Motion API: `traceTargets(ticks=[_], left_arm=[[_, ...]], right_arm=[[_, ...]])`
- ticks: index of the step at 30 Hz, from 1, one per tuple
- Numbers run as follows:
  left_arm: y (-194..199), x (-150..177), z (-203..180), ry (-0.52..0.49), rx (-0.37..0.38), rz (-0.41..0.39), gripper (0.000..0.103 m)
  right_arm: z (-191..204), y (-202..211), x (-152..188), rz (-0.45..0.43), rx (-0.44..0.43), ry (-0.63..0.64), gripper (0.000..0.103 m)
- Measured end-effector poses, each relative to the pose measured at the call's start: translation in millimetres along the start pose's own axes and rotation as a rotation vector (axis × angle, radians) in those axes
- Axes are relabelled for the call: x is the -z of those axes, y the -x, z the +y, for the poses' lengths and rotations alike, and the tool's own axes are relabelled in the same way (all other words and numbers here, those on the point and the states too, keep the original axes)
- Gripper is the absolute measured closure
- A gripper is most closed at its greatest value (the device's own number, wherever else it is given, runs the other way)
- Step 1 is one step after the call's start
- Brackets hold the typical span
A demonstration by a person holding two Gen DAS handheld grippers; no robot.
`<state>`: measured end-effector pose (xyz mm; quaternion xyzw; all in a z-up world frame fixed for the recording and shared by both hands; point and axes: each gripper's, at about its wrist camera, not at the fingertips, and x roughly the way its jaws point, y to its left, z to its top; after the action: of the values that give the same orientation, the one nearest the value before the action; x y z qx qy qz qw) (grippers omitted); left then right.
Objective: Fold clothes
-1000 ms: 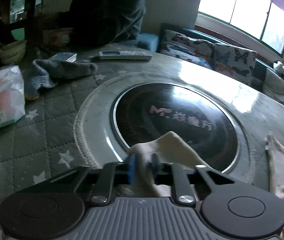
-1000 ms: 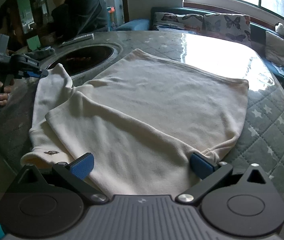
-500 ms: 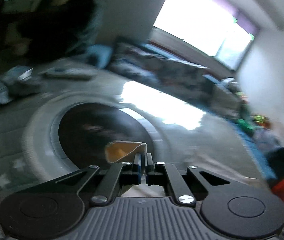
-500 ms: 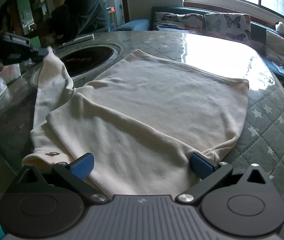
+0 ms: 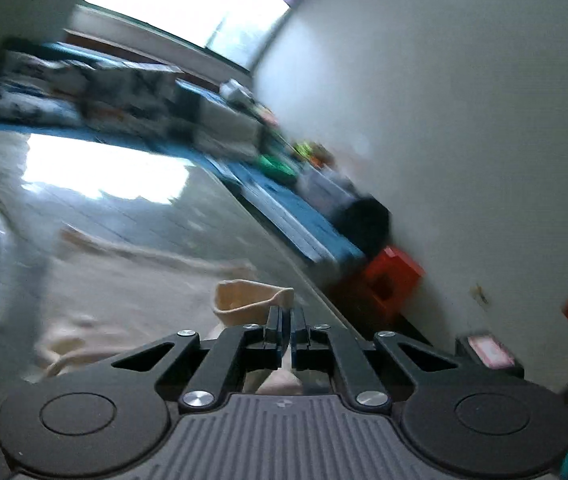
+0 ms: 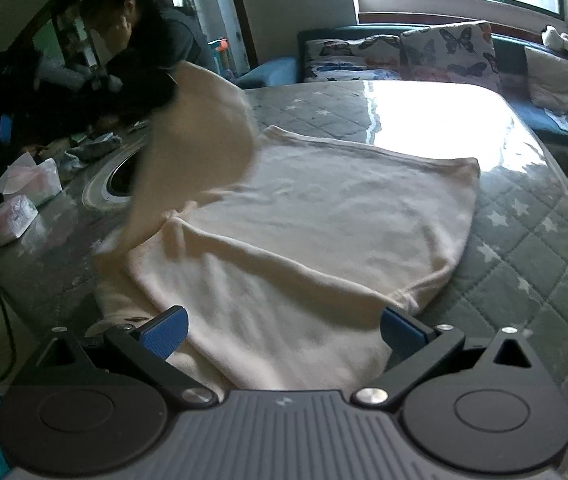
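A cream sweater [image 6: 324,232] lies flat on the quilted table [image 6: 524,240]. My left gripper [image 5: 287,320] is shut on the cuff of its sleeve [image 5: 249,300]. In the right wrist view that sleeve [image 6: 199,132] hangs lifted and blurred above the sweater's left side. The rest of the sweater [image 5: 123,300] lies below in the left wrist view. My right gripper [image 6: 284,326] is open, its blue pads [image 6: 163,330] low over the sweater's near edge, holding nothing.
A round dark cooktop [image 6: 123,172] is set in the table at the left, with tissue packs [image 6: 27,188] beside it. A person in dark clothes [image 6: 151,44] sits behind. A sofa with butterfly cushions [image 6: 444,52] stands under the window. A red box [image 5: 392,276] sits on the floor.
My left gripper has lifted the sleeve cuff off the cooktop side and swung it up and to the right over the sweater. My right gripper has stayed still and open.
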<state>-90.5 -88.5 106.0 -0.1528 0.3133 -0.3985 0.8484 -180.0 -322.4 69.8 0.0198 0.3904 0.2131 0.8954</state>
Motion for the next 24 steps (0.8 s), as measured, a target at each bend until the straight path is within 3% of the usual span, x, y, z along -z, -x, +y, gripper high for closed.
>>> traceTargets(ticks=[4, 7, 9, 14, 16, 19, 22, 24], left_arm=[[-19, 12, -4, -0.036, 0.024, 0.088, 0.096], [-10, 16, 0, -0.061, 0.006, 0.079, 0.094], [0, 14, 10, -0.083, -0.047, 0.055, 0.083], [24, 16, 37, -0.110, -0.204, 0.031, 0.074], [31, 18, 48, -0.110, -0.253, 0.036, 0.072], [41, 26, 63, -0.088, -0.315, 0.049, 0.060], [46, 31, 76, -0.071, -0.349, 0.070, 0.060], [47, 35, 79, -0.067, -0.354, 0.078, 0.060]], right_arm=[[-6, 11, 3, -0.015, 0.022, -0.025, 0.000], [-11, 18, 3, -0.031, 0.035, -0.046, 0.000], [-12, 22, 0, -0.043, 0.036, -0.057, 0.000], [-8, 14, -8, -0.044, 0.024, -0.046, 0.002], [-6, 7, -10, -0.029, 0.018, -0.047, 0.011], [-6, -3, -11, -0.012, 0.019, -0.071, 0.023], [-10, -9, -13, 0.003, 0.031, -0.109, 0.038], [-15, -12, -13, 0.022, 0.047, -0.143, 0.042]])
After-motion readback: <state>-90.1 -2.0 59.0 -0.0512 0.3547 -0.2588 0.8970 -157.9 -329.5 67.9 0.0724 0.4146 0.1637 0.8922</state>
